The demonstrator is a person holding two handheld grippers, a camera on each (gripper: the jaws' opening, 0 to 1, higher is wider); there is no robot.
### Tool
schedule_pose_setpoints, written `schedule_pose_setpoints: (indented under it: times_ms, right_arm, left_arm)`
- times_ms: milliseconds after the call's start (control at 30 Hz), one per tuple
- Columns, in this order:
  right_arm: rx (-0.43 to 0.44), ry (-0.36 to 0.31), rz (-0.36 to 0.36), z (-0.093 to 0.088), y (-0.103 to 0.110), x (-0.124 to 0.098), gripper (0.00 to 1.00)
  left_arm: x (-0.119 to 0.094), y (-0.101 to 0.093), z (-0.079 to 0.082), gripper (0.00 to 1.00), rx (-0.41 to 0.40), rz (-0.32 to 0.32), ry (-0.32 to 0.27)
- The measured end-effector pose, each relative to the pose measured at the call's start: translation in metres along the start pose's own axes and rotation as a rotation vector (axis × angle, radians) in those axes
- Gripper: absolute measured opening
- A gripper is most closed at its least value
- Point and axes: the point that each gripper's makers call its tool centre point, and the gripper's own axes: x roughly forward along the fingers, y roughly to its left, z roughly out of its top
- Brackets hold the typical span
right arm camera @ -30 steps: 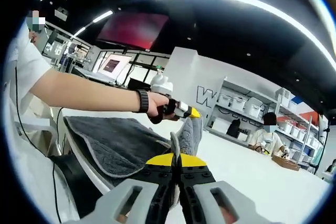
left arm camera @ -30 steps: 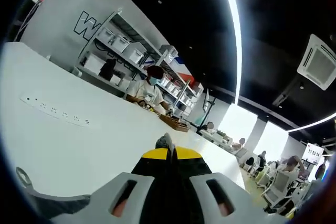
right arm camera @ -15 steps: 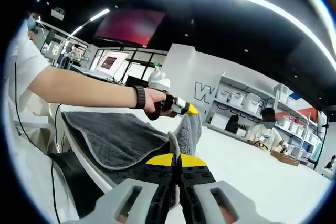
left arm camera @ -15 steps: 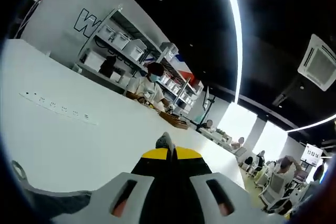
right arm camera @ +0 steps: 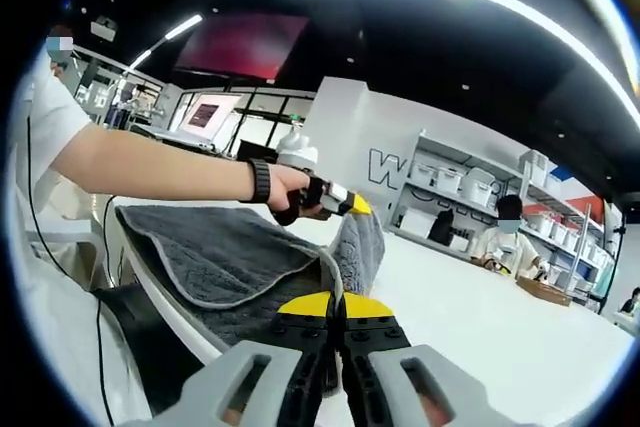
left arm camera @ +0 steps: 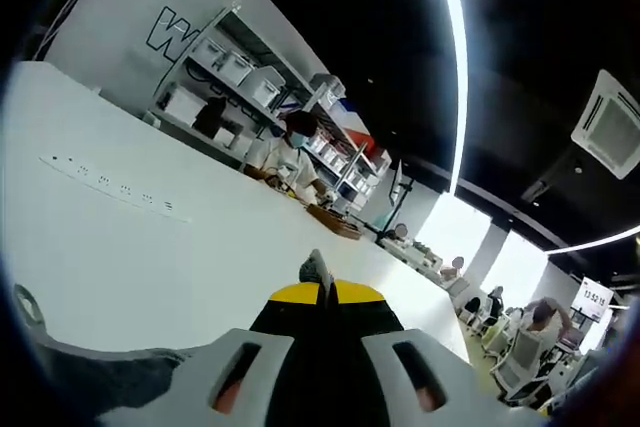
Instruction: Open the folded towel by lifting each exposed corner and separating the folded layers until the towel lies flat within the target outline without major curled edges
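Right claw (right arm camera: 338, 299) clamped on edge of grey towel (right arm camera: 225, 262), lifting a fold up off white bench (right arm camera: 500, 322); rest of towel lies spread on bench at left, near its edge. Left claw (left arm camera: 322, 285) closed too, pinching small grey tuft of towel at its tips; more towel at lower left of left gripper view. In right gripper view, left claw pinches the raised towel fold. Shelving (left arm camera: 250, 97) behind.
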Motion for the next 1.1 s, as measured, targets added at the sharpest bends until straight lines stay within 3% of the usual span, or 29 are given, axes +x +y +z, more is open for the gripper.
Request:
schedule_pose_setpoints:
  times_ms: [1100]
  right_arm:
    - [0.016, 0.049, -0.033, -0.026, -0.013, -0.004, 0.00]
  left_arm:
    - [0.010, 0.013, -0.034, 0.01, -0.020, 0.028, 0.076]
